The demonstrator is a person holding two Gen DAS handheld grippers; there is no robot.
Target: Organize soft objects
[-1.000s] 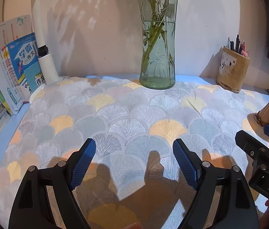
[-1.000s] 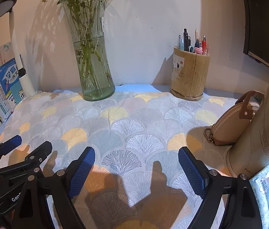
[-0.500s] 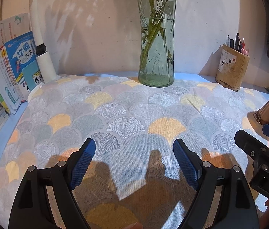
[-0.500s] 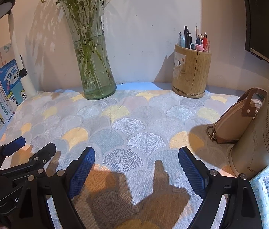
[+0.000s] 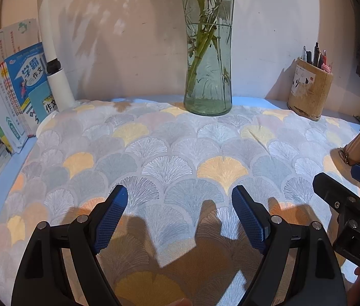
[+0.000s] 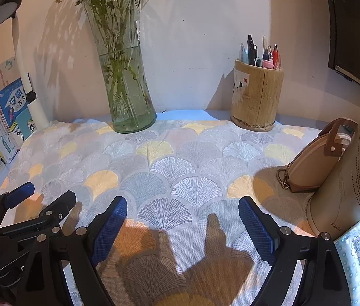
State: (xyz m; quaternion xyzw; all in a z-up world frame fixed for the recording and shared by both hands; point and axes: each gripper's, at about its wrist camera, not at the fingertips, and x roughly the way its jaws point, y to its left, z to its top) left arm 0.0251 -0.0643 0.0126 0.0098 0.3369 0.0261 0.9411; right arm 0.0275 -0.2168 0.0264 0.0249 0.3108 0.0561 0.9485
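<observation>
A patterned cloth [image 5: 175,153] with grey, white and yellow fan shapes lies spread flat over the desk; it also shows in the right wrist view [image 6: 180,163]. My left gripper [image 5: 180,201] is open and empty, hovering over the cloth's near part. My right gripper [image 6: 182,209] is open and empty, beside it to the right. The right gripper's fingers show at the left wrist view's right edge [image 5: 343,199]. The left gripper's fingers show at the right wrist view's lower left [image 6: 37,209].
A glass vase with green stems [image 5: 208,71] stands on the cloth's far edge. A bamboo pen holder [image 6: 256,97] stands at the back right. A tan pouch [image 6: 315,163], a tall beige bottle [image 6: 353,168] and a tissue pack [image 6: 356,260] are right. Books [image 5: 9,97] and a lamp post [image 5: 57,76] are left.
Both grippers have shifted slightly; the view has tipped a little, so the vase and pen holder sit marginally lower. Both stay open and empty.
</observation>
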